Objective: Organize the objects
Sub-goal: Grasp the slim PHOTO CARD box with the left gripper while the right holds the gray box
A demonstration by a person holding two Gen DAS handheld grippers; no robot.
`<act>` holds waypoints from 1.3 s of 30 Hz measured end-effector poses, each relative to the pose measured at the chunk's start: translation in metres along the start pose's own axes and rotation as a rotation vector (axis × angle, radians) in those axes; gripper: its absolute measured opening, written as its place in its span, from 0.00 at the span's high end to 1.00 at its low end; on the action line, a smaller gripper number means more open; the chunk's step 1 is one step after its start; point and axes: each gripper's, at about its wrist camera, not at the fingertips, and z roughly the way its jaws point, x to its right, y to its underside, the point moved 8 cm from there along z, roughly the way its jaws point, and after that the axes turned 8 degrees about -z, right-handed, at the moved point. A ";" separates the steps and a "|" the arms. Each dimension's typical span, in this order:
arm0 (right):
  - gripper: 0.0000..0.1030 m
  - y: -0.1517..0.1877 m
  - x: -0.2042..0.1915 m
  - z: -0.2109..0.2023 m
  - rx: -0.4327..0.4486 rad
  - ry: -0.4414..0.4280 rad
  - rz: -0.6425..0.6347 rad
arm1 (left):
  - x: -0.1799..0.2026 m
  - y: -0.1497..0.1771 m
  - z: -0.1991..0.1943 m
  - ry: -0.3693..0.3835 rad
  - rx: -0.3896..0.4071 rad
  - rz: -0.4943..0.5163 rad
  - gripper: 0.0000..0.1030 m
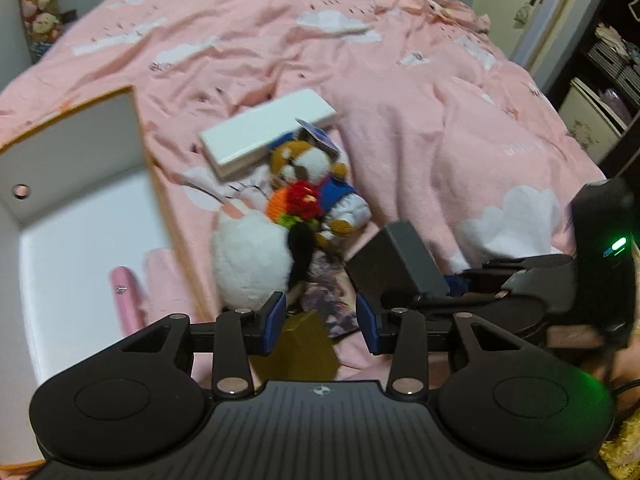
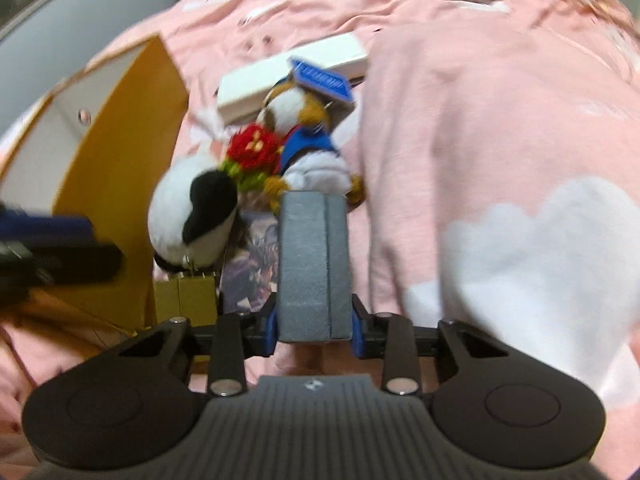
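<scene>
The pink object (image 1: 127,300) in the white box (image 1: 80,216) is blurred, unidentifiable.

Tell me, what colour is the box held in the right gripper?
Grey; the box shows best in the right wrist view, clamped in the right gripper.

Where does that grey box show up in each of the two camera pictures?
Left wrist view: the grey box sits lower right of centre, held by the right gripper.
Right wrist view: the box fills the lower centre, clamped in the right gripper.
Shared landmark: the white plush toy, left of the box in both.
</scene>
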 end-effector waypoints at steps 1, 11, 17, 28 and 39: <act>0.66 0.000 0.003 -0.004 0.008 -0.011 0.024 | 0.002 0.000 0.006 0.001 -0.021 0.001 0.54; 0.66 0.003 0.018 0.003 0.019 -0.054 0.145 | 0.005 0.002 0.085 -0.135 -0.195 -0.036 0.55; 0.66 0.007 0.030 -0.003 0.031 -0.101 0.213 | -0.008 0.007 0.114 -0.148 -0.264 -0.123 0.53; 0.66 0.008 0.031 -0.004 0.029 -0.123 0.225 | -0.015 0.016 0.130 -0.045 -0.285 -0.231 0.34; 0.65 0.009 0.035 -0.016 0.053 -0.127 0.255 | 0.000 0.022 0.076 0.130 -0.196 -0.180 0.71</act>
